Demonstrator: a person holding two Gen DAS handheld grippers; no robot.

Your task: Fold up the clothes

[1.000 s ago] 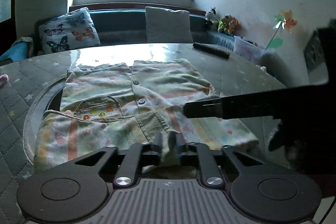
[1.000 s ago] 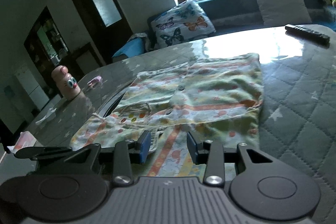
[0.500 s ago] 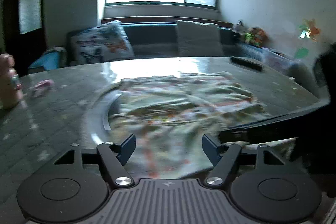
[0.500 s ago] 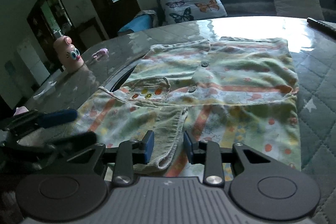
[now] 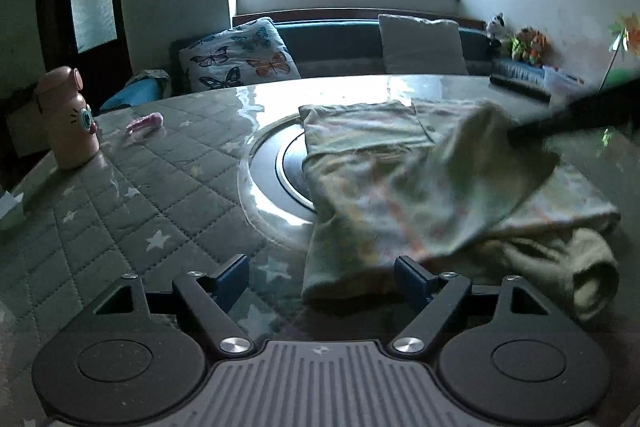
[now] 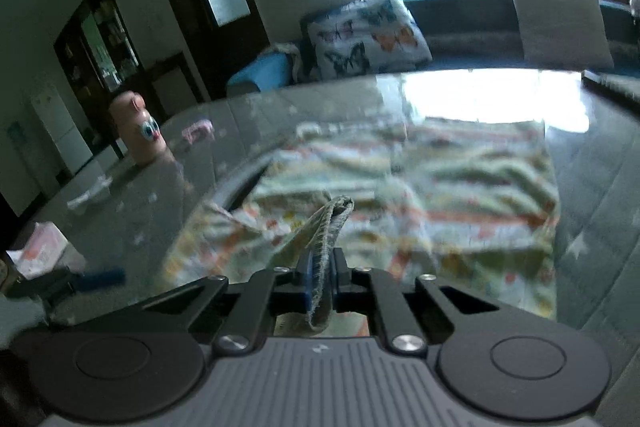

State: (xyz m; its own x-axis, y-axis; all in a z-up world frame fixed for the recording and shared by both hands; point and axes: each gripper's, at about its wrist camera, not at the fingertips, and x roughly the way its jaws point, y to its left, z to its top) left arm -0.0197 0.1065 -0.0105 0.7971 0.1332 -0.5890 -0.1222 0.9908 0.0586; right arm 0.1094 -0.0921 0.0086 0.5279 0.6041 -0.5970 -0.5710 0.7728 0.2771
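A pale green child's shirt (image 5: 384, 163) (image 6: 452, 187) with orange and yellow stripes lies on the round table. My right gripper (image 6: 320, 279) is shut on its ribbed sleeve cuff (image 6: 330, 223), and that sleeve hangs lifted over the shirt body. In the left wrist view the right gripper's dark finger (image 5: 576, 115) reaches in from the right, pulling the sleeve up. My left gripper (image 5: 322, 273) stands open near the table's front edge, with the shirt's near corner just beyond its right fingertip and nothing held.
A pink cartoon bottle (image 5: 66, 119) stands at the table's left, with a small pink object (image 5: 146, 123) beside it. A dark turntable ring (image 5: 272, 171) sits mid-table under the shirt. A remote (image 5: 520, 89) lies far right. Cushions (image 5: 240, 55) line the sofa behind.
My left gripper let go of the cuff, opened and drew back to the left. My right gripper shut on the ribbed cuff and lifted the sleeve over the shirt.
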